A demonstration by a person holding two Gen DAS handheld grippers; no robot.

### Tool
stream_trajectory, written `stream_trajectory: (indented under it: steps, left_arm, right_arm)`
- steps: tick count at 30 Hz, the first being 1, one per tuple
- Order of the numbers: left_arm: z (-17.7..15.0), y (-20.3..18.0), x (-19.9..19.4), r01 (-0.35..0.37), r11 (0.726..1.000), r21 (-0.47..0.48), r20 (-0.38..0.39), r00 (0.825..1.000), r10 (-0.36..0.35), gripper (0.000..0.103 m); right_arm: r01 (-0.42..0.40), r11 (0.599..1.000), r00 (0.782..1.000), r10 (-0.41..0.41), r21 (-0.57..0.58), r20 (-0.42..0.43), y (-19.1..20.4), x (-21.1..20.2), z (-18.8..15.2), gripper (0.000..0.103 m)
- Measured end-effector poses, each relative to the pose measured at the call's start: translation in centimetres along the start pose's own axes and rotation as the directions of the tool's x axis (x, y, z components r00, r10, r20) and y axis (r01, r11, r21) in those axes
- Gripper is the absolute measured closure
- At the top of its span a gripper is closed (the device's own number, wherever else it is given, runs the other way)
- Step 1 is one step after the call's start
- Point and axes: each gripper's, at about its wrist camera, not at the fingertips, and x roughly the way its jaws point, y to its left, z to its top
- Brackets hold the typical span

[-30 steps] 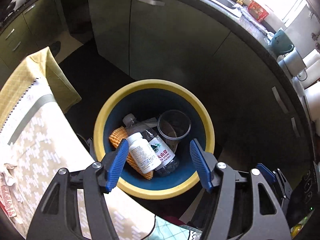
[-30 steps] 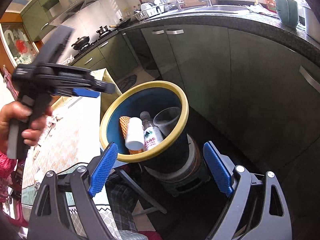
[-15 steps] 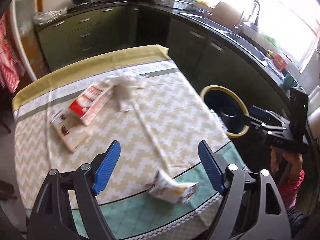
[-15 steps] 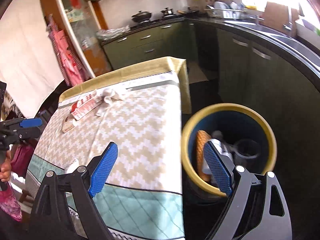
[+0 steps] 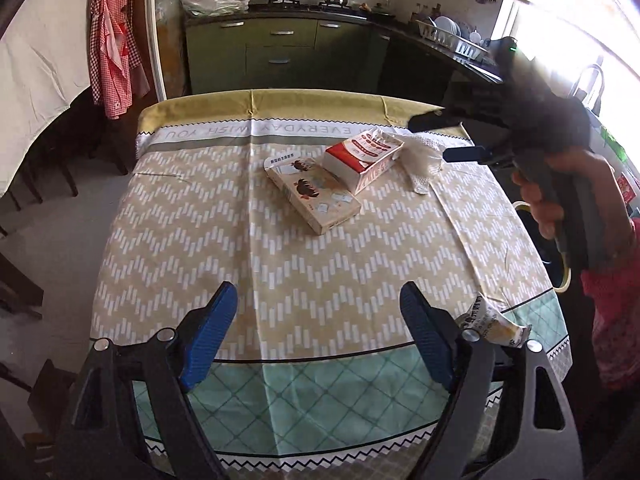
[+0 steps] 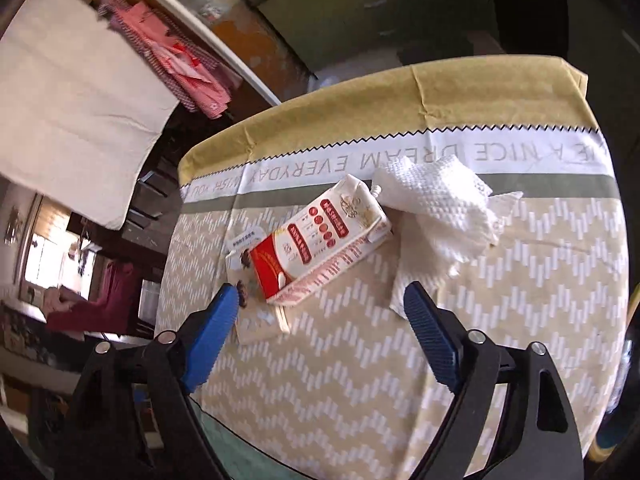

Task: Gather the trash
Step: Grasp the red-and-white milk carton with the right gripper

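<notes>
Where the bin filled both views earlier, left gripper (image 5: 316, 336), opening, and wide-apart right gripper (image 6: 320, 330) now face the table (image 5: 280, 240), empty

Sunlit kitchen, green cabinets (image 5: 280, 56), clothed table (image 5: 304, 248).

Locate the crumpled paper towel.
The paper towel lies on the table's far side, touching the red-and-white carton's top end.
</notes>
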Motion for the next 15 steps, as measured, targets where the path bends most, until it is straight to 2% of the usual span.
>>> stream_trajectory:
  steps: [3, 5, 11, 15]
  left_arm:
    - [-0.7, 0.6, -0.4, 0.001, 1.0, 0.014, 0.018, 1.0, -0.001, 0.024]
    - [-1.1, 1.1, -0.7, 0.012, 1.0, 0.022, 0.026, 1.0, -0.013, 0.024]
    - [-2.0, 3.5, -1.2, 0.027, 0.999, 0.022, 0.047, 0.999, -0.028, 0.024]
    - [-2.8, 5.3, -2.0, 0.048, 0.999, 0.011, 0.068, 0.997, -0.048, 0.024]
  right_arm:
    - [0.068, 0.984, 0.996, -0.057, 0.166, -0.071, 0.2, 3.0, 2.3, 0.014]
    - [0.116, 0.968, 0.99, -0.096, 0.222, -0.1, 0.8, 4.2, 3.2, 0.014]
    - [0.216, 0.936, 0.973, -0.182, 0.278, -0.142, 3.5, 6.9, 3.9, 0.011]
    - [0.313, 0.911, 0.947, -0.277, 0.267, -0.165, 4.3, 8.7, 3.8, 0.013]
